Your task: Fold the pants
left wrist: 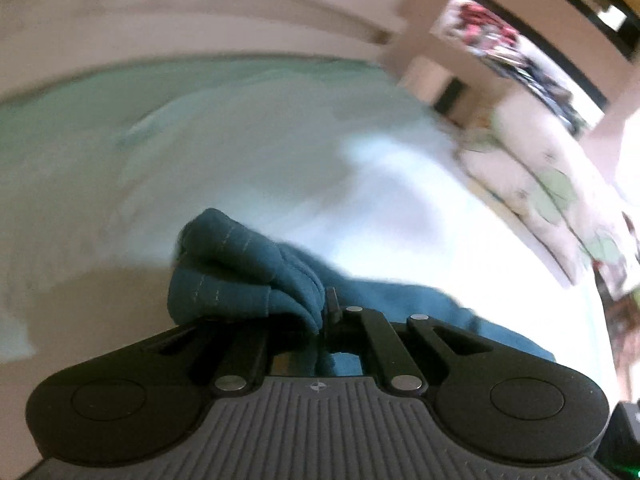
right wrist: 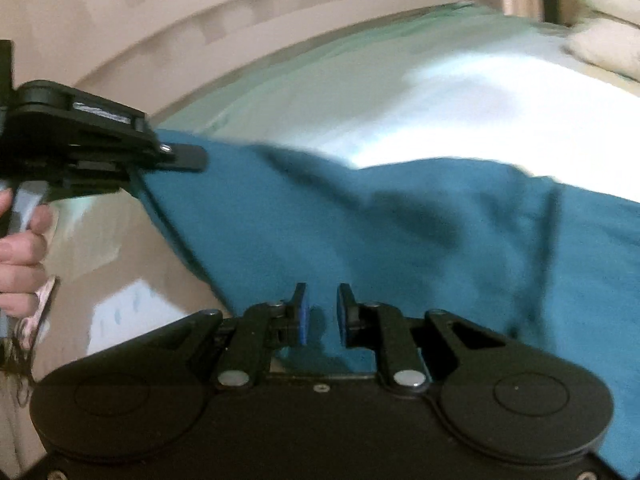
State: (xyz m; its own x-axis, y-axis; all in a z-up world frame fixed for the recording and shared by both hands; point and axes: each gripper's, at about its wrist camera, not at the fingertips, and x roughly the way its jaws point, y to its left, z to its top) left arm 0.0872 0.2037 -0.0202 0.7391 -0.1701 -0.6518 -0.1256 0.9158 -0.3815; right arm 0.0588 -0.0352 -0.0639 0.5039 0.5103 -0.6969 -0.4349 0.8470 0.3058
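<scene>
Two claws are on the job, and I have them doing different things. Nearest me in the right wrist view, the right claw [right wrist: 322, 312] is released, its blue-padded fingers [right wrist: 303, 314] parted with the teal pants [right wrist: 400, 232] running between them but not pinched, so I judge it is lined up to take a hold on the near edge. The left claw [left wrist: 320, 308] is clenched on a bunched hem of the pants [left wrist: 240, 272], the fabric gathered in thick folds just ahead of it; in the right view the same claw [right wrist: 188, 158] shows at the left, lifting that corner so the cloth hangs taut off the bed's edge toward me. I read that raised hold as a way to stretch the garment flat before a fold. The pants lie across the near part of the bed [left wrist: 260, 140], draped on its pale green sheet, creased in the middle. Farther off, to the right, floral pillows [left wrist: 540, 184] sit at the bed's far side, well apart from the cloth, and nothing blocks the sheet beyond. Both views are motion-blurred.
</scene>
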